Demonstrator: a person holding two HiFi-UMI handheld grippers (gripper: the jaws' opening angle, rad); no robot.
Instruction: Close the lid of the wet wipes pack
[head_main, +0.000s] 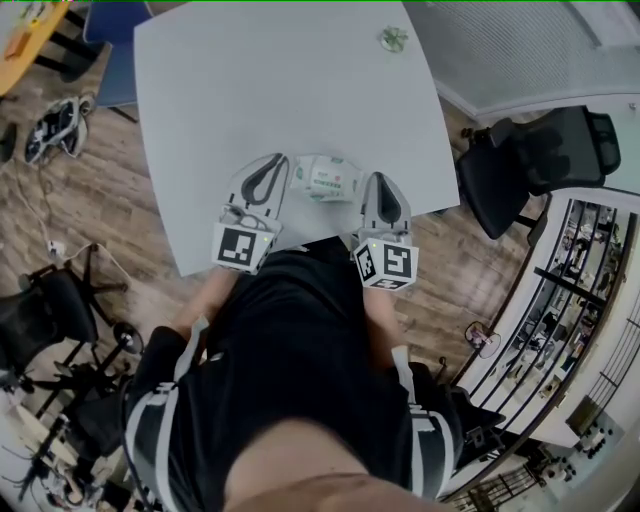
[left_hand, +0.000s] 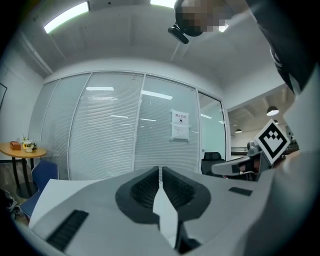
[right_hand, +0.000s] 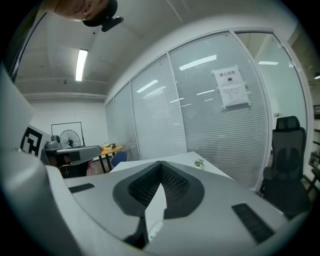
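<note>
So here's where you're at. The white and green soft-plastic wet wipes pack (head_main: 327, 180) is lying on the big pale grey table (head_main: 260, 90), tucked in close to the near edge, right in front of you. From up on your head it's too small to tell if the lid is down or up.

Your left gripper (head_main: 272, 160) is at the pack's 9 o'clock and your right gripper (head_main: 380, 180) is at its 3 o'clock, so the pack sits between the two. Can't tell from above whether either one touches it. Both point out across the room rather than down at the table.

Left gripper (left_hand: 160, 170): clenched, tips together, nothing in between. Right gripper (right_hand: 160, 164): same deal, tips pressed tight on nothing.

Room to move: everything past the pack toward 12 o'clock is bare tabletop, all the way out to a small green potted plant (head_main: 392, 39) near the far edge at about 1 o'clock. The near edge runs right under your grippers, so there's hardly any table behind the pack. Off the right edge at 3 o'clock there's a black office chair (head_main: 545, 150) on the wood floor, standing apart from the table. At 11 o'clock, past the far left corner, a blue chair (head_main: 110, 40) and a round wooden table (head_main: 25, 30). Dead ahead of the left gripper is a glass wall with white blinds (left_hand: 110, 135).
</note>
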